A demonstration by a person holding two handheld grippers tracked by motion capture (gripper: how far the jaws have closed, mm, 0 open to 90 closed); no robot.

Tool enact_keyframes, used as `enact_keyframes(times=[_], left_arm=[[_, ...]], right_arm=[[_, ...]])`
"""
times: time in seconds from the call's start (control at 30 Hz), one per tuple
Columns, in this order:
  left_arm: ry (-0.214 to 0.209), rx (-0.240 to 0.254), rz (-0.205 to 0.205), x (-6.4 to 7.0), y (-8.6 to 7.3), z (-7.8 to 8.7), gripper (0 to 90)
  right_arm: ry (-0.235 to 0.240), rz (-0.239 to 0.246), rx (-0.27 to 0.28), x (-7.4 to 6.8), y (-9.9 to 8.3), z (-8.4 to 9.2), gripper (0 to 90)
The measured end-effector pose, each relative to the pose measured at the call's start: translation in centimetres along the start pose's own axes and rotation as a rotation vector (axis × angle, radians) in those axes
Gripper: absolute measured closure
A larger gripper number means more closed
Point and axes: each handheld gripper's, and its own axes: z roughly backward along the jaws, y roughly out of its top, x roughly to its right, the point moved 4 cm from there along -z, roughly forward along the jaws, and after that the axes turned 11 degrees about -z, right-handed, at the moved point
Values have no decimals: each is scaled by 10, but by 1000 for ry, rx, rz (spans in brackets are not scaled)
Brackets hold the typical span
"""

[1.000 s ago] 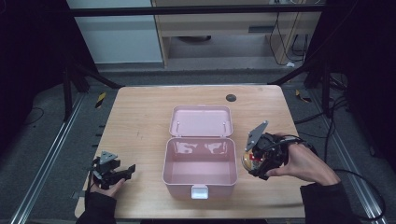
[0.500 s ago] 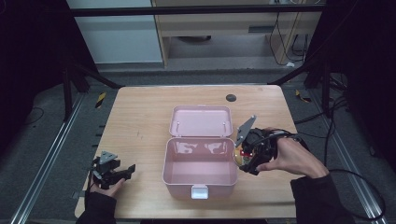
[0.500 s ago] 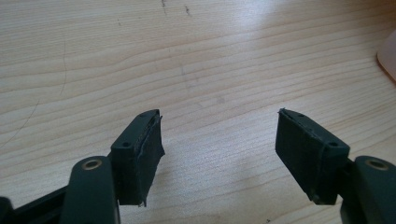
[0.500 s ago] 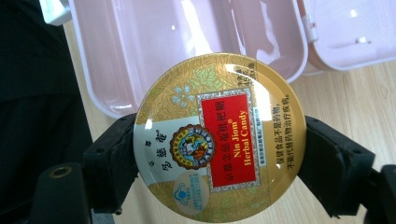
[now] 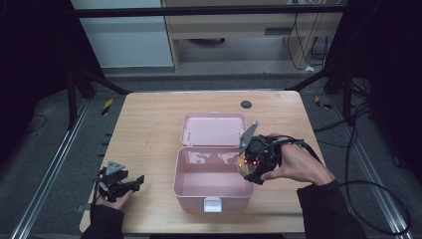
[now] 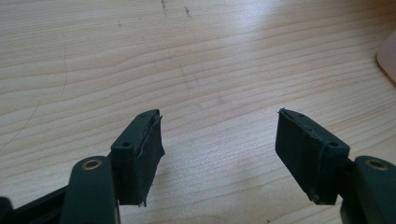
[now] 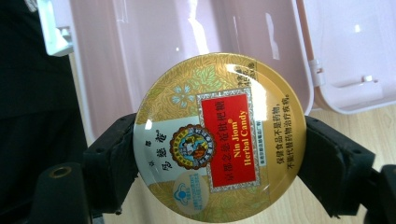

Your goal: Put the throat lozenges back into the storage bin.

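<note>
A round gold candy tin (image 7: 219,135) with a red label sits clamped between the black jaws of my right gripper (image 7: 219,154). In the high view that right gripper (image 5: 247,167) hangs over the right rim of the open pink box (image 5: 209,191), with the tin (image 5: 242,165) a small gold spot at its tip. The box's lid (image 5: 214,128) lies flat behind it. My left gripper (image 5: 133,181) rests near the table's front left corner; its jaws stand wide apart over bare wood, as the left gripper view (image 6: 219,140) shows.
A wooden table (image 5: 149,124) carries the box at its middle. A small dark round disc (image 5: 246,104) sits near the far edge. The box's white latch (image 5: 212,204) faces the near edge. Dark floor and metal rails flank the table.
My right gripper has carried the tin leftward, from beside the box's right wall to over its right rim. The left gripper has stayed where it was.
</note>
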Motion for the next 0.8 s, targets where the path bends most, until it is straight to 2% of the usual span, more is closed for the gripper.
enact_keyframes(times=[0.23, 0.63, 0.8], left_arm=[[-1, 1, 0, 0, 0, 0, 311], [-1, 1, 0, 0, 0, 0, 311], [-1, 0, -2, -1, 0, 1, 311]], right_arm=[[8, 19, 5, -3, 13, -7, 205], [17, 35, -2, -5, 20, -22, 205], [13, 62, -19, -7, 22, -34, 205]])
